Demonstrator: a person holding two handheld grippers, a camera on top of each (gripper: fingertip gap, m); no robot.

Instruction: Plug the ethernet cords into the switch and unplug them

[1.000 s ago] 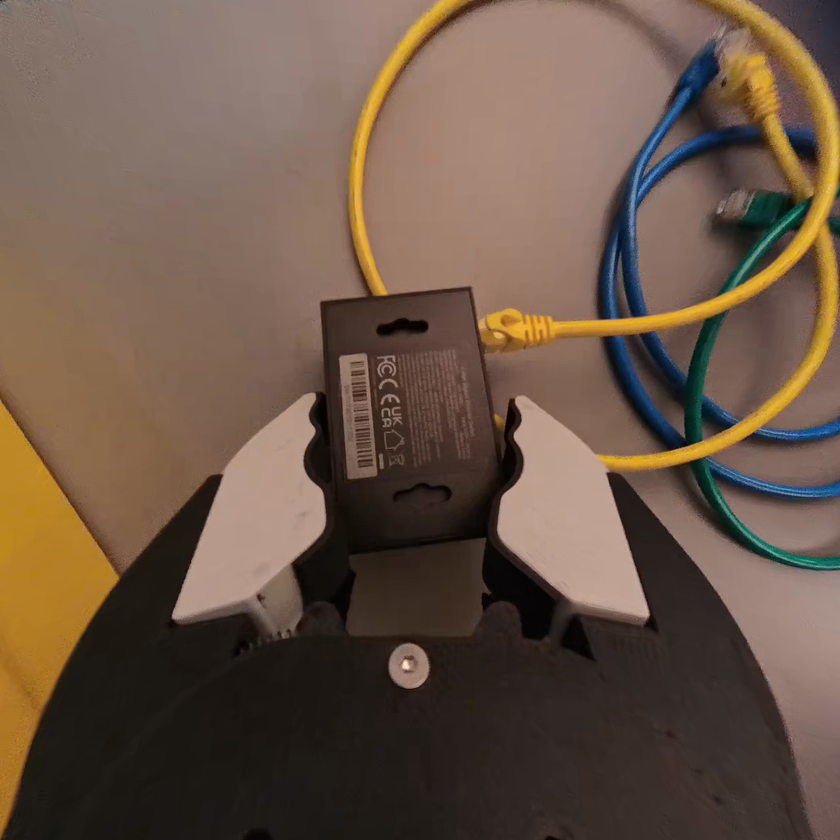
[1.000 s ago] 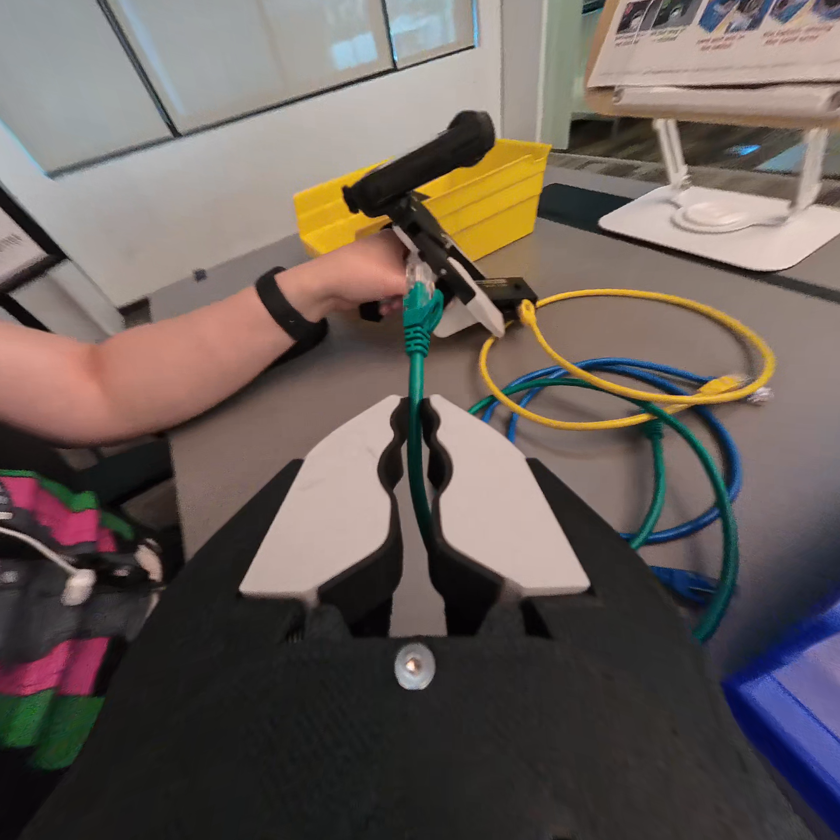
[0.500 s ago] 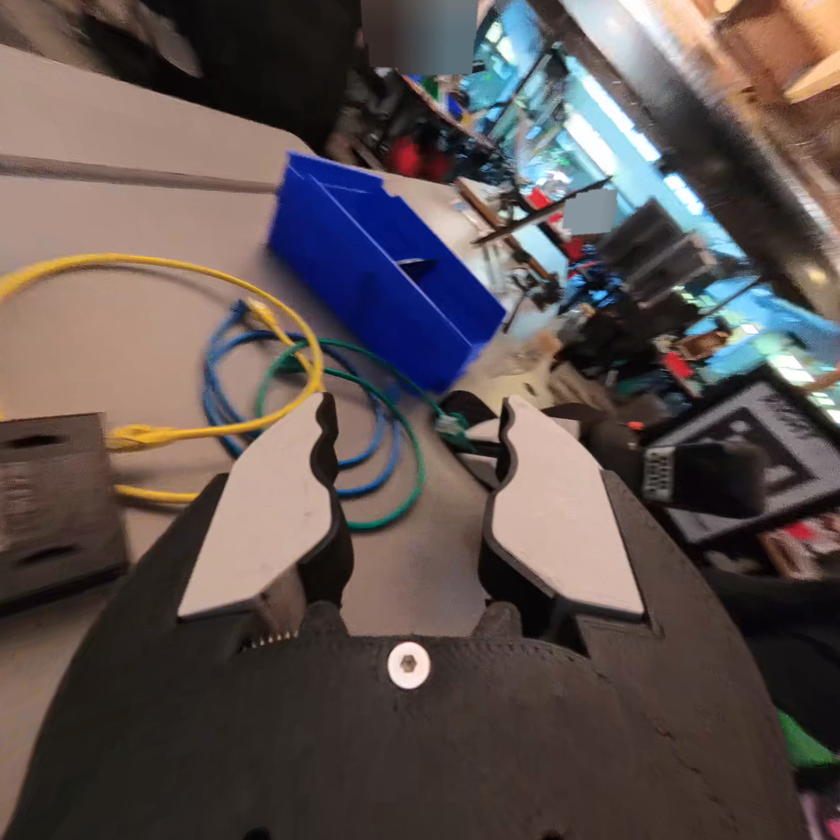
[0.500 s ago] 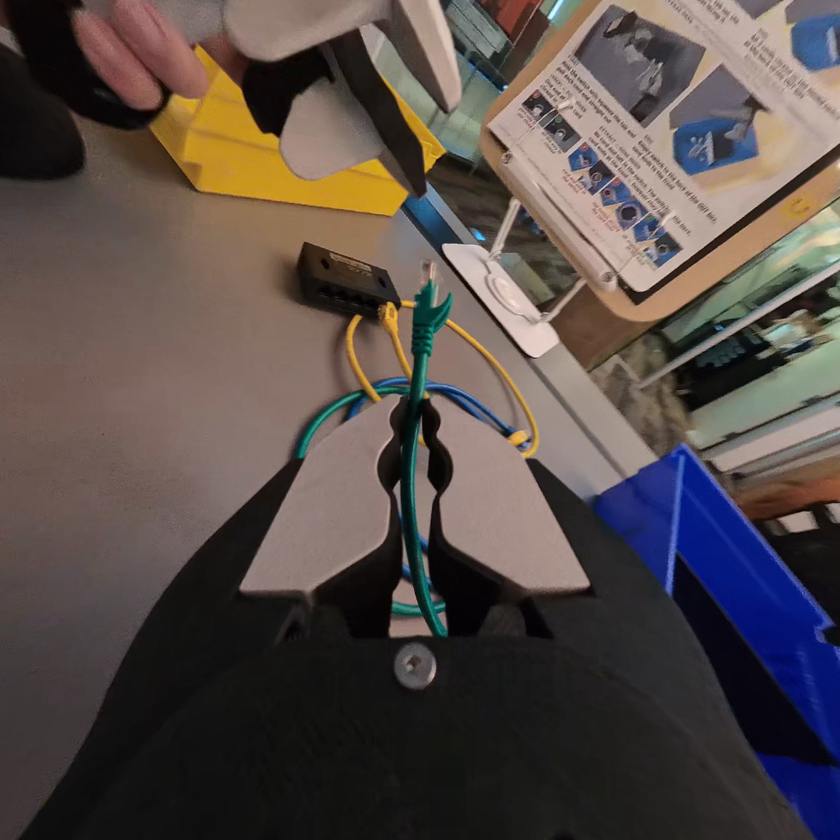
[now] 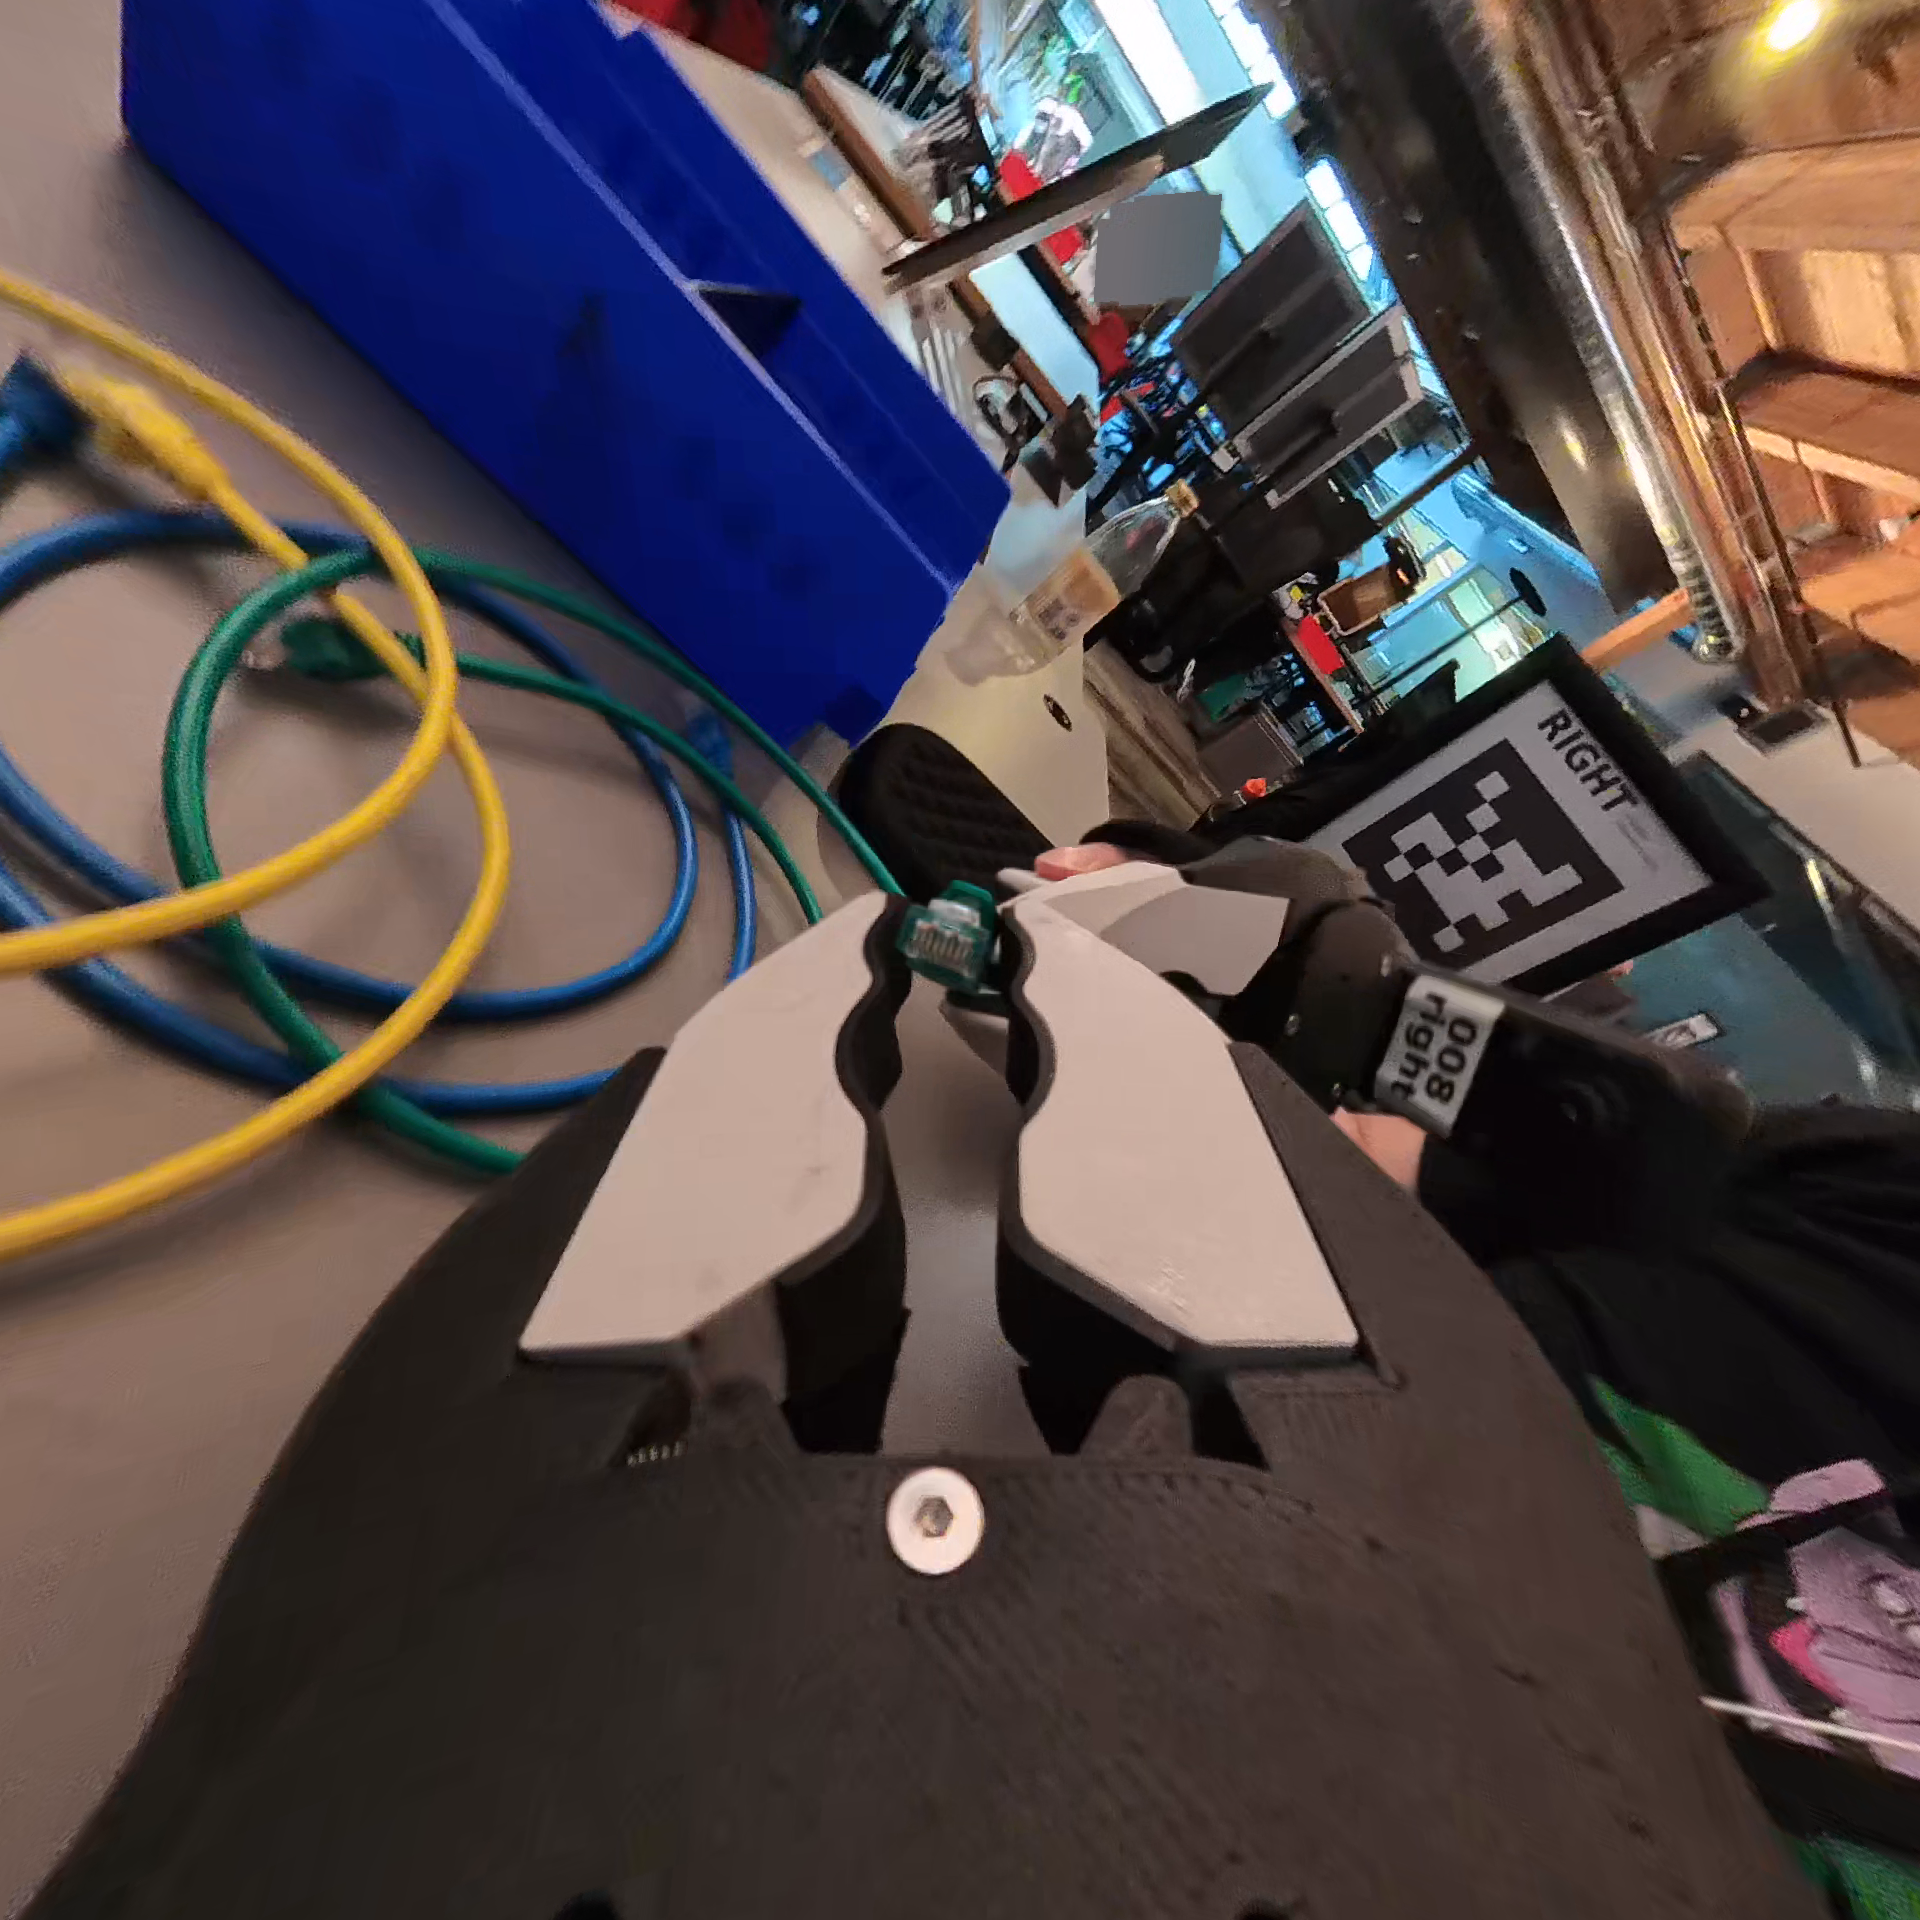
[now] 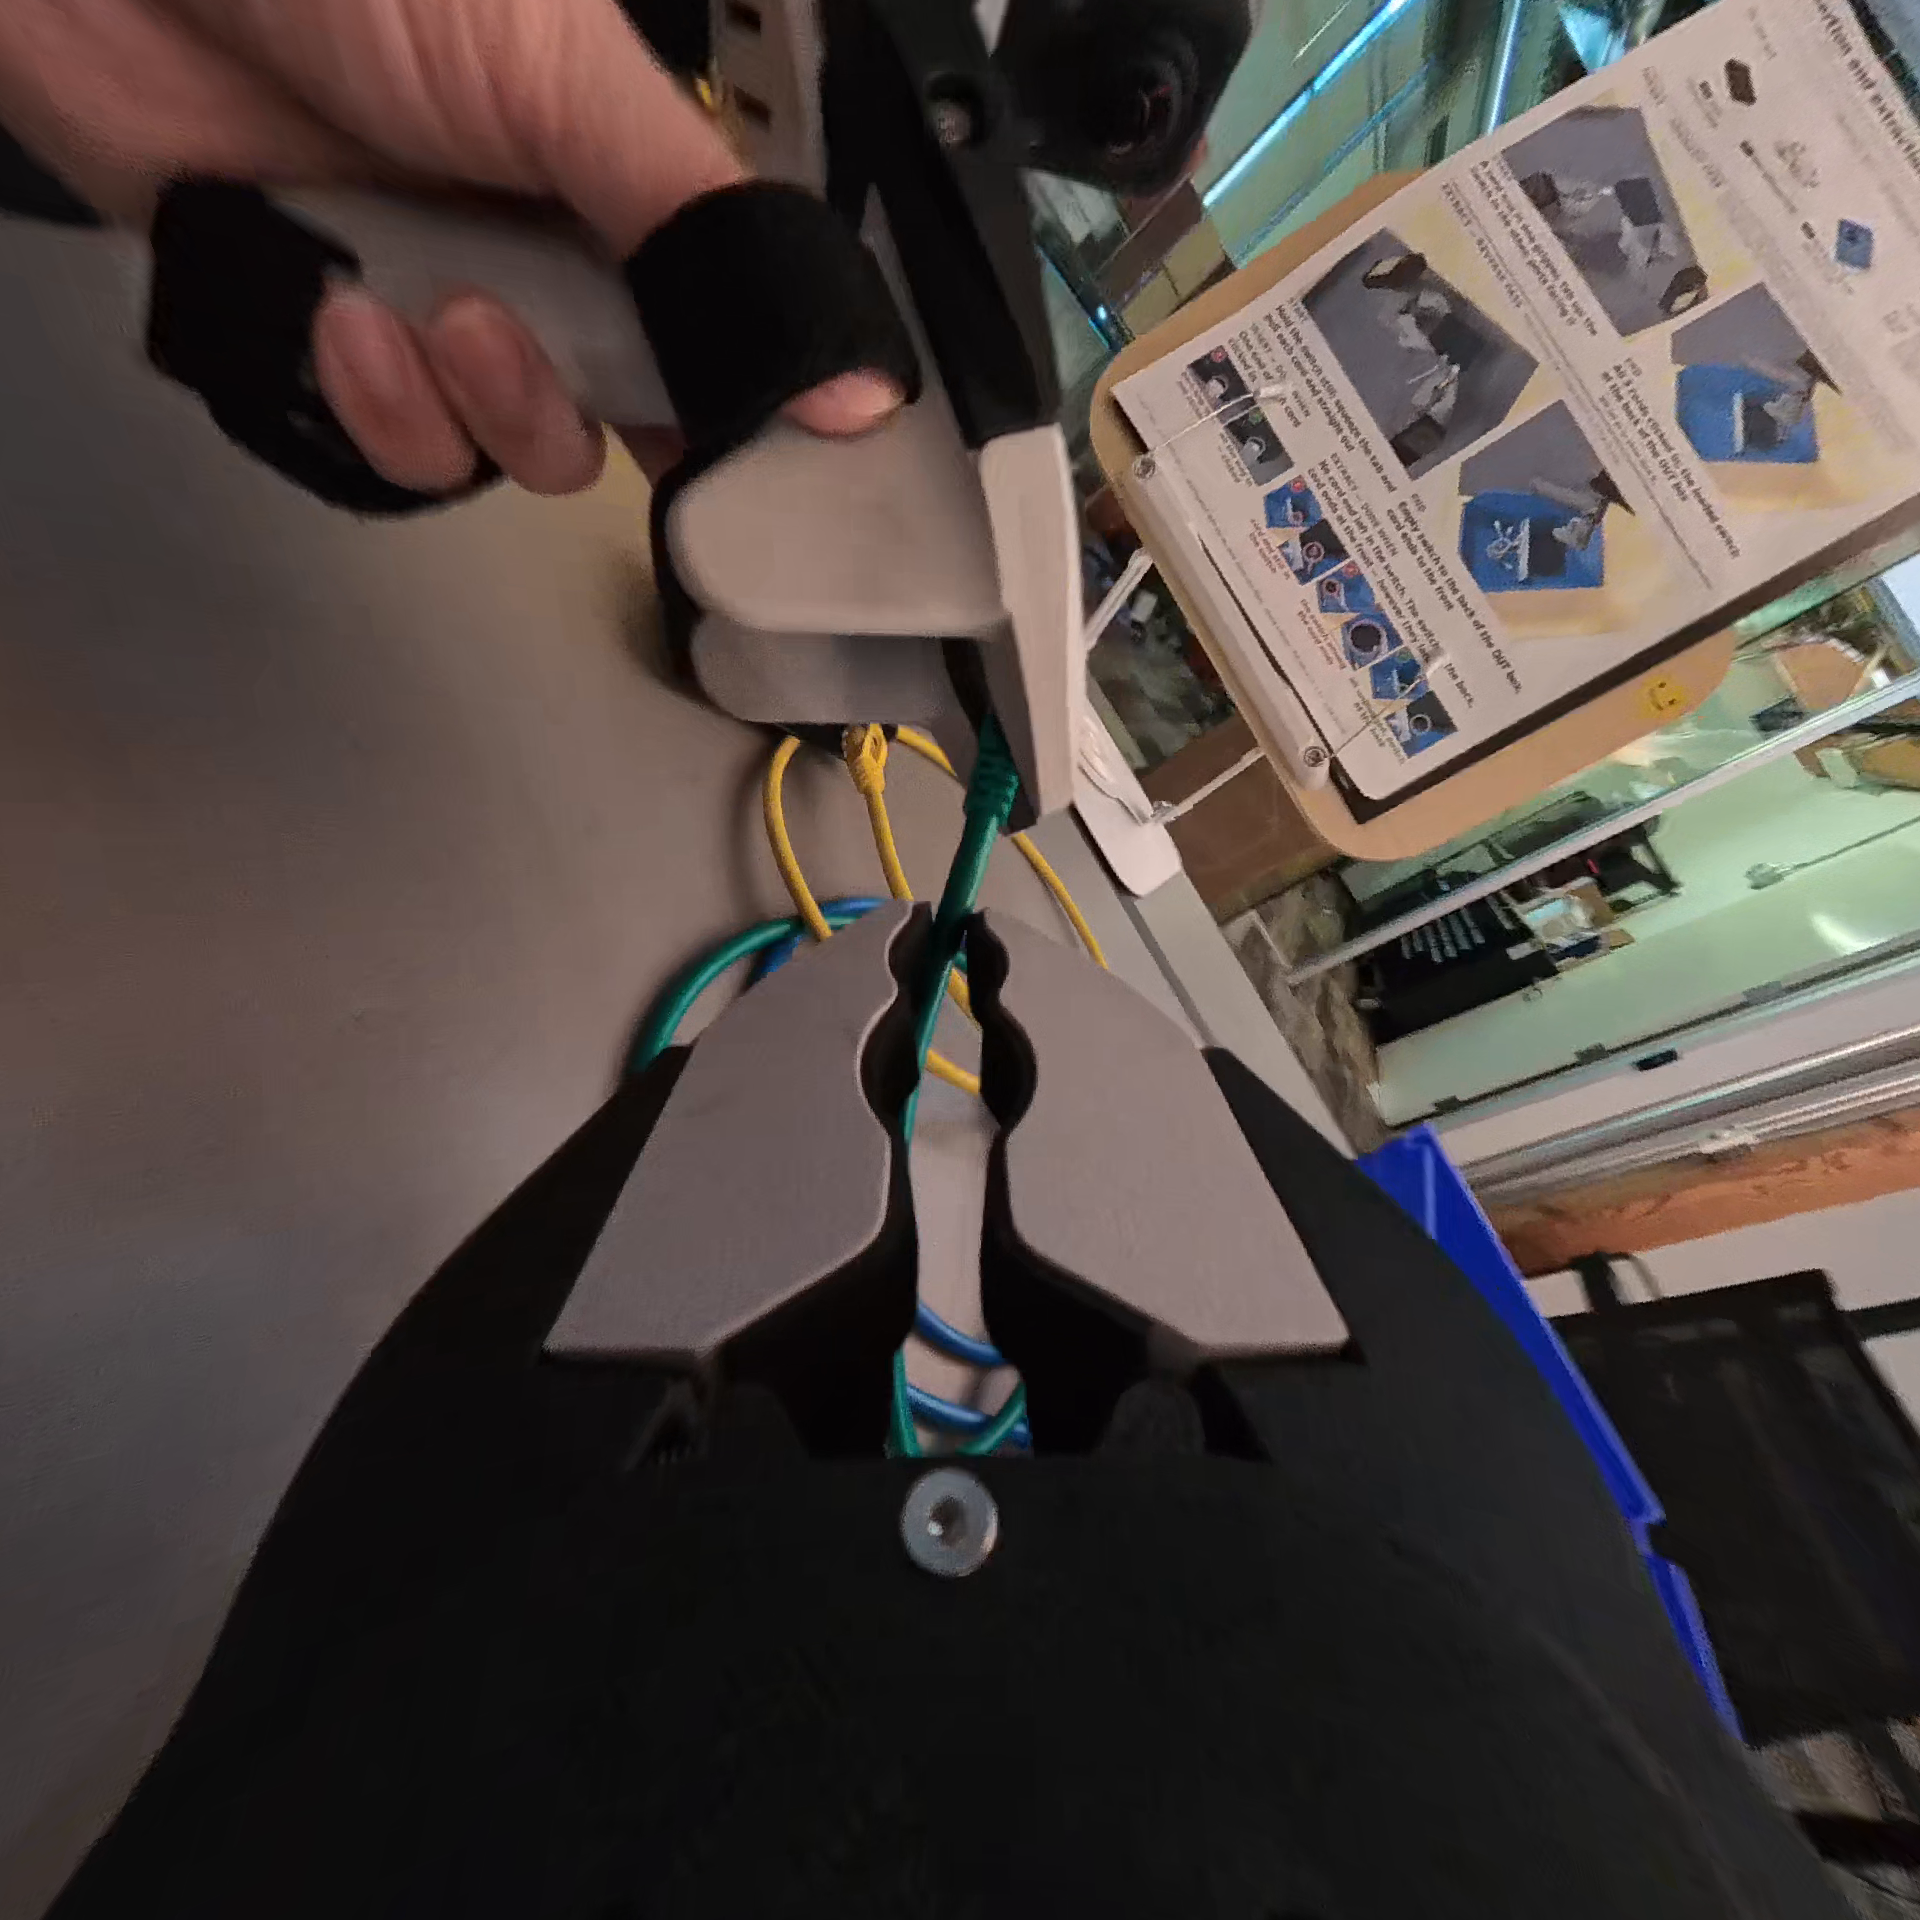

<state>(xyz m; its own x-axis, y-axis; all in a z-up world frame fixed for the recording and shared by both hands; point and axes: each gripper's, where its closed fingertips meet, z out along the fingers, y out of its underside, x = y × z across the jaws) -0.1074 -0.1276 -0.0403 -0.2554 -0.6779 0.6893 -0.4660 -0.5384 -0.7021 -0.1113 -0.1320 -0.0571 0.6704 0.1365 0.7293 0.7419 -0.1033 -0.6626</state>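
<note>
**Hand the green plug across cleanly**

The left claw (image 5: 943,940) pinches the green plug (image 5: 940,935) at its tips; the right claw (image 6: 940,930) loosely closes round the green cord (image 6: 961,862) above the desk (image 6: 312,935). Seat the plug squarely, then let the right claw loosen.

Black left gripper (image 5: 948,940), grey fingers (image 5: 748,1132) (seemingly 2).

Grey matte tabletop (image 5: 125,1382) underfoot of everything, smooth and evenly lit. Deep blue plastic bin (image 5: 582,343) with an inner divider standing on it. Beyond the table edge, cluttered workshop benches with dark monitors (image 5: 1299,353), bright blue-white window light behind. Overhead, warm wooden beams (image 5: 1787,208) and a silvery duct (image 5: 1621,343). Tilted wooden board carrying a printed instruction sheet (image 6: 1538,416) on a white stand (image 6: 1127,842).
</note>
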